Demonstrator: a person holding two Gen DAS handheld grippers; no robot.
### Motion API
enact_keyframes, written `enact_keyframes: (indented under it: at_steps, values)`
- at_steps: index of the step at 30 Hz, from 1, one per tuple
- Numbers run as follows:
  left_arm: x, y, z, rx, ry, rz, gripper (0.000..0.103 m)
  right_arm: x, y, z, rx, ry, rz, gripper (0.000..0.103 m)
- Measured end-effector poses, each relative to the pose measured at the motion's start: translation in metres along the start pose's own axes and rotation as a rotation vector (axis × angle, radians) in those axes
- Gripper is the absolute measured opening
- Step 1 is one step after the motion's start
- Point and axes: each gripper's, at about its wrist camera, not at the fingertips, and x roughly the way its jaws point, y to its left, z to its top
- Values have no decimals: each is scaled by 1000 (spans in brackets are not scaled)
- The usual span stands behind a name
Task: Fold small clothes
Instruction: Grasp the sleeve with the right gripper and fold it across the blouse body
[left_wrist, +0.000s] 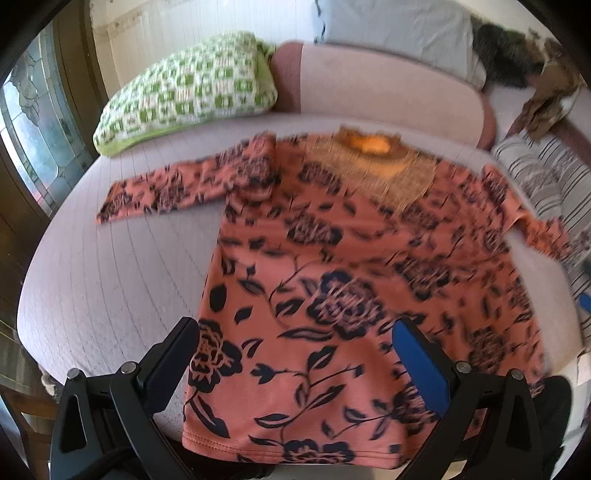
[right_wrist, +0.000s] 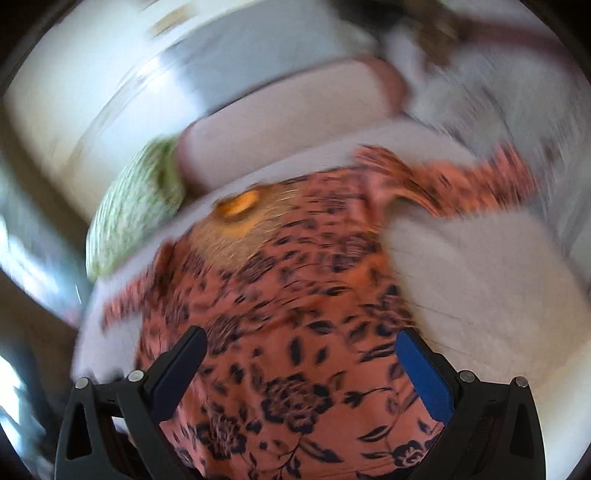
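Bed (left_wrist: 110, 280) under pale quilted cover, carrying floral top (left_wrist: 332, 258) spread flat with both sleeves out, green checked pillow (left_wrist: 184, 92) just beyond its left sleeve, left gripper (left_wrist: 295, 354) and right gripper (right_wrist: 301, 365) both spread wide, empty, above its hem.
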Motion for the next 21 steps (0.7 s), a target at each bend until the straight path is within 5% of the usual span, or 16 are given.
enact_keyframes:
  at_steps: [9, 14, 21]
  values:
    - [42, 0, -2, -17, 87, -31, 103, 32, -208, 95, 522, -163, -91, 99]
    - [48, 4, 8, -35, 68, -10, 103, 69, -265, 138, 599, -164, -252, 72]
    - [81, 4, 17, 6, 54, -7, 103, 104, -286, 165, 611, -200, -469, 71]
